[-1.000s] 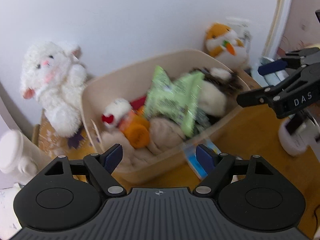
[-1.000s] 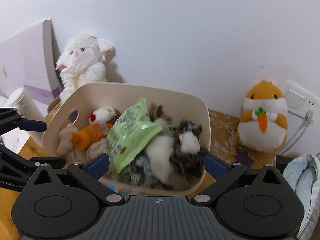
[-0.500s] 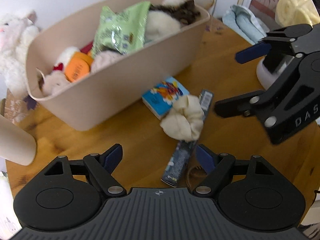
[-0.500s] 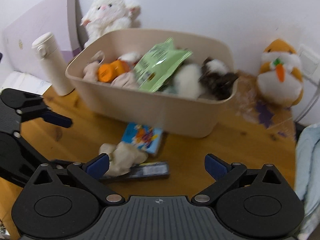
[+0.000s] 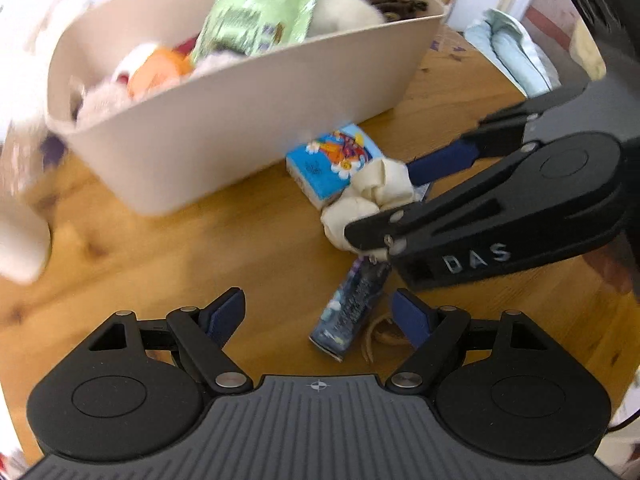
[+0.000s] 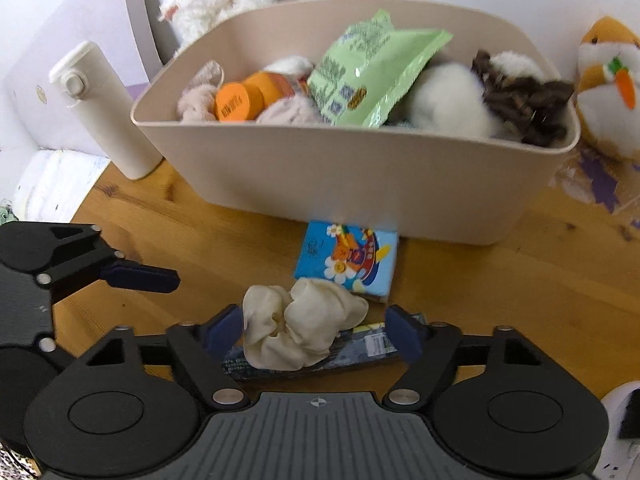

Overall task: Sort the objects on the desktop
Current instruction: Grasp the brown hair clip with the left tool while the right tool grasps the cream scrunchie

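A cream scrunchie (image 6: 300,326) is seen low in the middle of the right wrist picture, lying on a dark long packet (image 6: 360,350) on the wooden table (image 6: 500,280); it sits between the blue pads of the right gripper (image 6: 314,330), whose jaws are closing around it; a grip cannot yet be told. A blue picture box (image 6: 348,258) lies just above it, next to the beige bin (image 6: 340,176). The left gripper (image 5: 318,316) is held wide apart over the packet's near end; nothing is held.
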The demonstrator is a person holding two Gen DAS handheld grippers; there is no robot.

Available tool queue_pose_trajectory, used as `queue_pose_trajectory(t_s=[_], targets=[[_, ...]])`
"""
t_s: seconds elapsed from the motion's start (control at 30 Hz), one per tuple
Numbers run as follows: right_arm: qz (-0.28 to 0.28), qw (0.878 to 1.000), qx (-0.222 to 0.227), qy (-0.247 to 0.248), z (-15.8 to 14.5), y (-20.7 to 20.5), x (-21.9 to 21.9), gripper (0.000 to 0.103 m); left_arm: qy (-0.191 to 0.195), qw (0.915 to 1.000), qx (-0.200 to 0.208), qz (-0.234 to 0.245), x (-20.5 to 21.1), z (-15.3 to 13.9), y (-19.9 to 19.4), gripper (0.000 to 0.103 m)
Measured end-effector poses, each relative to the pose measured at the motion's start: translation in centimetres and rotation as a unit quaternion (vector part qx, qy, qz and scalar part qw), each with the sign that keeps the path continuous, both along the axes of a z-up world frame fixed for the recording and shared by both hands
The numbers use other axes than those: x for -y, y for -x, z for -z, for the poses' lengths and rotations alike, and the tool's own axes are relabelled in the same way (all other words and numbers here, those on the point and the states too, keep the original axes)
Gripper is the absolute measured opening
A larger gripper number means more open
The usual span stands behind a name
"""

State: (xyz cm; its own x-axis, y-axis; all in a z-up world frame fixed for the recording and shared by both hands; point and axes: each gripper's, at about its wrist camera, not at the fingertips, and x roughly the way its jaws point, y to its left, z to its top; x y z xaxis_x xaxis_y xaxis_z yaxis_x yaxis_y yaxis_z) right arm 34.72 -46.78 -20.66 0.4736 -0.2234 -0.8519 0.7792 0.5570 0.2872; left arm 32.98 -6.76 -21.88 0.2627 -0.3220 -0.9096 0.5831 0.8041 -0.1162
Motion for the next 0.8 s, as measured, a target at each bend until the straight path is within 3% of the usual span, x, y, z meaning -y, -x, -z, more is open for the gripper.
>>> queue_pose_trajectory(t_s=[0.07, 0.1, 0.2, 0.4, 0.6, 0.73, 0.8], targets=[[-0.001, 1.0, 0.001, -0.002, 0.2, -0.1, -0.1, 0.054, 0.01, 0.9991, -0.03, -0.03, -0.4, 0.5, 0.1, 0.082], [-0.003, 1.0, 0.0, -0.002, 0.2, -0.1, -0.2, 0.043, 0.011, 0.998, -0.04, -0.047, -0.6, 0.6, 0.2, 0.082], [-0.004, 1.0, 0.002, -0.007, 0.2, 0.1, -0.2, 0.03, 0.024, 0.9909, -0.071, -0.112, -1.2, 0.8, 0.8, 0.082], [0.001, 1.0, 0.008, -0.008, 0.2, 1.0, -0.5, 0.023, 0.06, 0.9648, -0.129, -0.221, -1.0, 1.2, 2.0, 0.082], [0.01, 1.0, 0.014, -0.006, 0.4, 2.1, -0.7, 0.022, 0.031, 0.9478, -0.128, -0.29, 0.8, 2.0, 2.4, 0.082], [0.019, 1.0, 0.02, -0.001, 0.6, 2.6, -0.6, 0.021, 0.006, 0.9434, -0.111, -0.313, 1.9, 2.0, 2.6, 0.079], [0.023, 0.999, 0.022, 0.0, 0.6, 3.0, -0.6, 0.021, -0.006, 0.943, -0.099, -0.318, 2.4, 1.8, 2.8, 0.067]])
